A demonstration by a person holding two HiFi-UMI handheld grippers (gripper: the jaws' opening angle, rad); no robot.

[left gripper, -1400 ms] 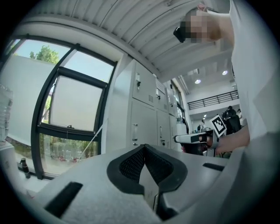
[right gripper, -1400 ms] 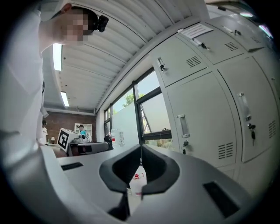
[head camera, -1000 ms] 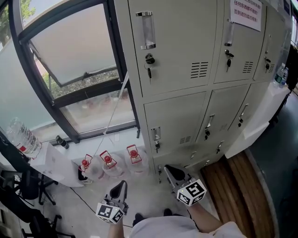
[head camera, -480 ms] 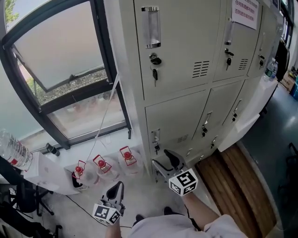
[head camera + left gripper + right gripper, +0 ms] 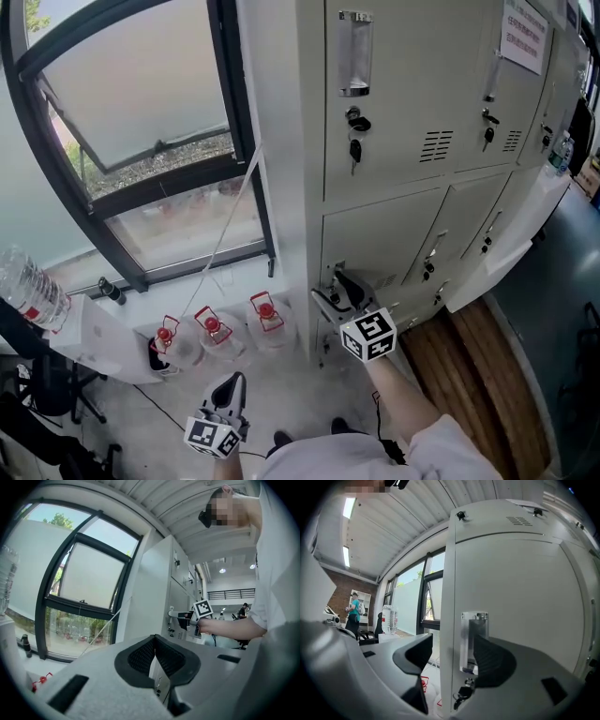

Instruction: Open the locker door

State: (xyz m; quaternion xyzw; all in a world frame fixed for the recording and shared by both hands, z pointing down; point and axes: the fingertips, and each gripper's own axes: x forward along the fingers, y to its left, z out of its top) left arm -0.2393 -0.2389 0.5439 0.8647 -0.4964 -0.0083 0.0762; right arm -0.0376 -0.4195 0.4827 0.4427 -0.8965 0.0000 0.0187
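Observation:
The grey locker bank fills the right of the head view. Its middle-row left door point(image 5: 375, 234) is closed. My right gripper point(image 5: 339, 289) is raised to that door's left edge, jaws open. In the right gripper view the door's clear handle point(image 5: 469, 641) stands between the open jaws of the right gripper point(image 5: 452, 644), just inside the right pad and apart from the left one. A key point(image 5: 464, 693) hangs in the lock below the handle. My left gripper point(image 5: 227, 398) hangs low over the floor, shut and empty point(image 5: 154, 641).
Three water jugs with red caps point(image 5: 211, 328) stand on the floor below the window point(image 5: 141, 94), left of the lockers. The upper locker has its own handle point(image 5: 354, 52) and key point(image 5: 354, 145). A water bottle point(image 5: 33, 286) stands at the left. Wooden flooring point(image 5: 469, 366) runs along the right.
My right gripper has risen from near the floor to the middle door's handle and its jaws have opened. The left gripper has stayed low.

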